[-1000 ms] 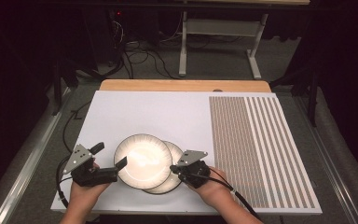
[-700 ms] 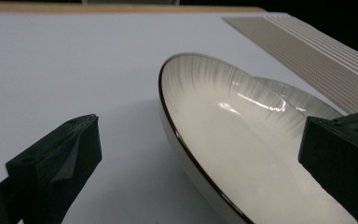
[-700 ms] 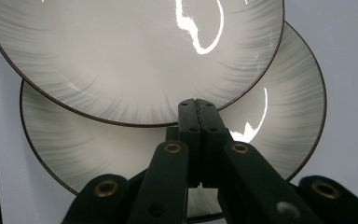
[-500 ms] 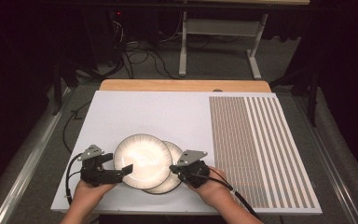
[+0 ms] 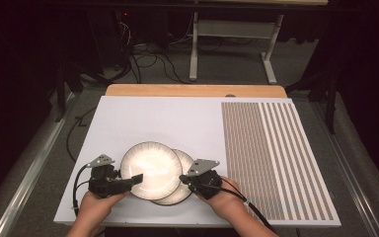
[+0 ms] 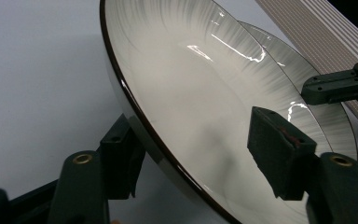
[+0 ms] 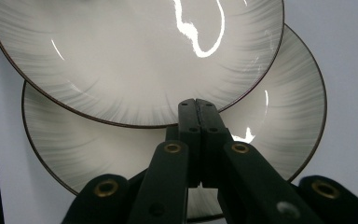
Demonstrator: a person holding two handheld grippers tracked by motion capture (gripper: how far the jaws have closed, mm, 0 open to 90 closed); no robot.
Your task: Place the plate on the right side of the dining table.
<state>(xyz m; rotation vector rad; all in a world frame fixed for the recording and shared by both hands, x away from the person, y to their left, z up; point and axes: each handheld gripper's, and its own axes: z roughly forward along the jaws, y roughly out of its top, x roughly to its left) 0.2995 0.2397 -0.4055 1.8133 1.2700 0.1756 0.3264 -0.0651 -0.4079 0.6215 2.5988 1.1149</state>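
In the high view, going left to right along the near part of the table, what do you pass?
left gripper → upper plate → right gripper → striped panel

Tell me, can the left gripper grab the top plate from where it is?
Probably yes. The left gripper already straddles the top plate's rim, one jaw under, one over; its jaws have just been closing. Nothing blocks it.
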